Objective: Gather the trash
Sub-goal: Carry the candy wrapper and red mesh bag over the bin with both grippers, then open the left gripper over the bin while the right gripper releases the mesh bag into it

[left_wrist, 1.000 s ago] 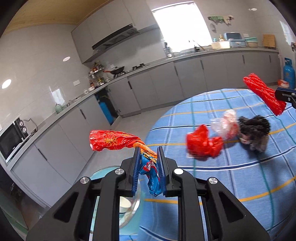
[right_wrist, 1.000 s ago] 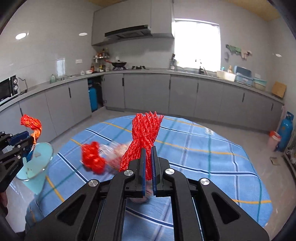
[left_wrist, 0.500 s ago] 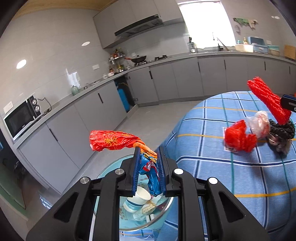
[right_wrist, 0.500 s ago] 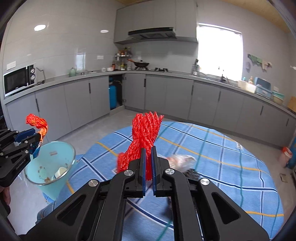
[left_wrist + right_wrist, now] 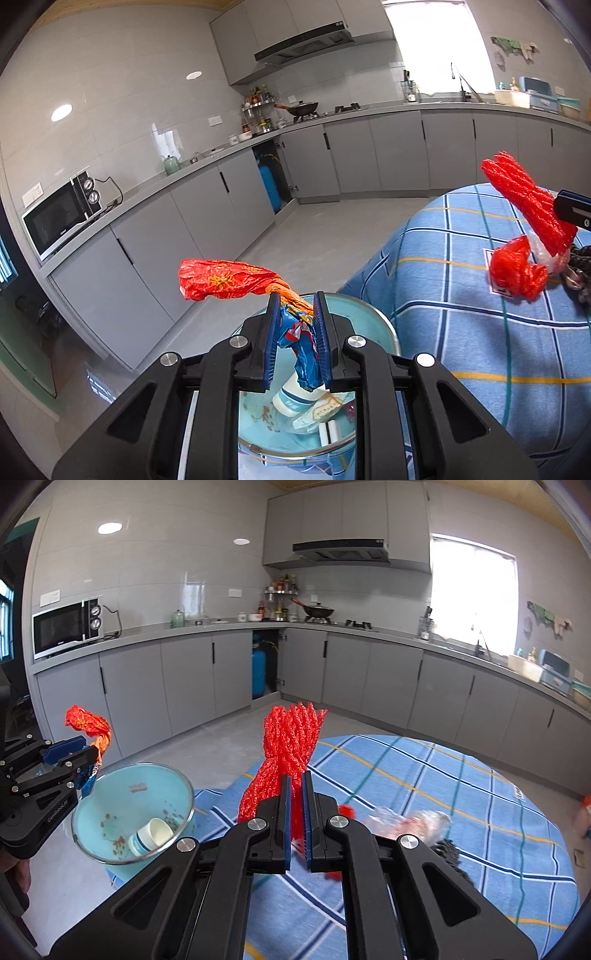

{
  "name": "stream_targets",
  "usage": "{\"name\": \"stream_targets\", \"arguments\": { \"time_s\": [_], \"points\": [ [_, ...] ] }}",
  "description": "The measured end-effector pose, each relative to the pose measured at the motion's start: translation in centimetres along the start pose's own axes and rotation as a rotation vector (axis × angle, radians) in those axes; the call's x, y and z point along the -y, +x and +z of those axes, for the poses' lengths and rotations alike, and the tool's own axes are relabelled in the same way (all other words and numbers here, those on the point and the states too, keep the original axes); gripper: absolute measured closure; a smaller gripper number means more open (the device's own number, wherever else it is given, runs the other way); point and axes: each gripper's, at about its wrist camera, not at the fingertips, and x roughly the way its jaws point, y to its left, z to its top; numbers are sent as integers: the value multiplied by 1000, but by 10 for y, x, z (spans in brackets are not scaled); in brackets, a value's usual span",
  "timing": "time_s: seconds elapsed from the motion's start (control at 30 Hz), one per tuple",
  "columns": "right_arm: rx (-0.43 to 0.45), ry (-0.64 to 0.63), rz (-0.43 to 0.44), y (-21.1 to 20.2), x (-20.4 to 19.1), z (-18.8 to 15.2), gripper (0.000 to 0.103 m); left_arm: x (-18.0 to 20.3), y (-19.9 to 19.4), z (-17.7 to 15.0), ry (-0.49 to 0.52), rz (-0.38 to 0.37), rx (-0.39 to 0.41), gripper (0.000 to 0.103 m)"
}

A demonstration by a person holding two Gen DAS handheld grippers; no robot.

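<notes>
My left gripper (image 5: 295, 301) is shut on a crumpled red, orange and blue snack wrapper (image 5: 229, 282), held over the light-blue bin (image 5: 384, 325). In the right wrist view that bin (image 5: 92, 812) stands at the lower left beside the table, with a paper cup (image 5: 153, 834) inside. My right gripper (image 5: 294, 775) is shut on a red mesh net (image 5: 288, 738) that sticks up above its jaws; the net (image 5: 528, 203) also shows at the right of the left wrist view. A red plastic bag (image 5: 515, 271) and a clear bag (image 5: 410, 821) lie on the blue checked tablecloth (image 5: 480, 849).
A dark, tangled lump (image 5: 448, 851) lies by the clear bag. Grey kitchen cabinets (image 5: 192, 679) run along the walls, with a microwave (image 5: 66, 626) on the counter and a blue gas cylinder (image 5: 258, 670) in an open cabinet. Grey floor (image 5: 314, 236) lies between table and cabinets.
Both grippers swung left, away from the table's middle. The bin has come under the left gripper and into the right wrist view. Neither grip has changed.
</notes>
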Motion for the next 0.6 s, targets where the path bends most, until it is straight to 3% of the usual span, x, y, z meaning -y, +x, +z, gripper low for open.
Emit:
{"name": "stream_targets", "arguments": {
  "time_s": [0.6],
  "points": [
    [-3,-55,95,20,-48,11,97,-33,12,-8,-42,67,-38,84]
  ]
}}
